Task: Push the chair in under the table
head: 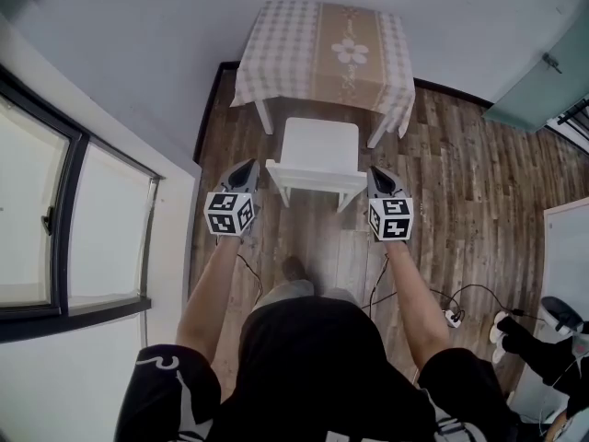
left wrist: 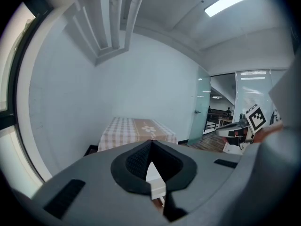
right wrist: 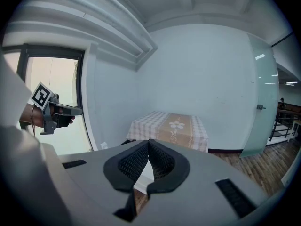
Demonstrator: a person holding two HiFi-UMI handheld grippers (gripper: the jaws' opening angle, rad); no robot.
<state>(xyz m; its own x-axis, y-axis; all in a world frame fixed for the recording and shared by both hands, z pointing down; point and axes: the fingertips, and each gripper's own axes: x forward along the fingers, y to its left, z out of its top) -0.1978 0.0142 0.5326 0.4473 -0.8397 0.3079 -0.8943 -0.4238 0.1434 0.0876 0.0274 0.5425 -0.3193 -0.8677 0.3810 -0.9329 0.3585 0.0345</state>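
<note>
Jaws first: my left gripper (head: 247, 167) is pinched fully together with nothing in it, and my right gripper (head: 376, 170) is the same, tips meeting, empty. Both sit low ahead of me, one just beside each end of the backrest (head: 316, 179) of the white chair (head: 319, 145). Touching it or a hair apart? I can't tell from the head view.

The chair stands on the plank floor (head: 460, 182) with its back to me and its seat pointing at the table (head: 267, 116). The front of the seat is near the table's edge and most of the seat is out in the open.

For reading matter I have the black-and-white square patterns on my left marker cube (head: 230, 213) and right marker cube (head: 390, 218) (codes, not words). There is also white print (head: 158, 365) on the sleeve of my black shirt (head: 313, 366), too cut off to read. The checked tablecloth (head: 285, 44) carries a flower motif (head: 350, 51), not lettering.

Hard to see: the cloth drapes over the table's far legs, and the chair's seat covers most of its own legs. In both gripper views my own grey housing blocks the chair down to a white sliver under the closed tips. A dark cable (head: 433, 295) trails off on the floor to my right.
</note>
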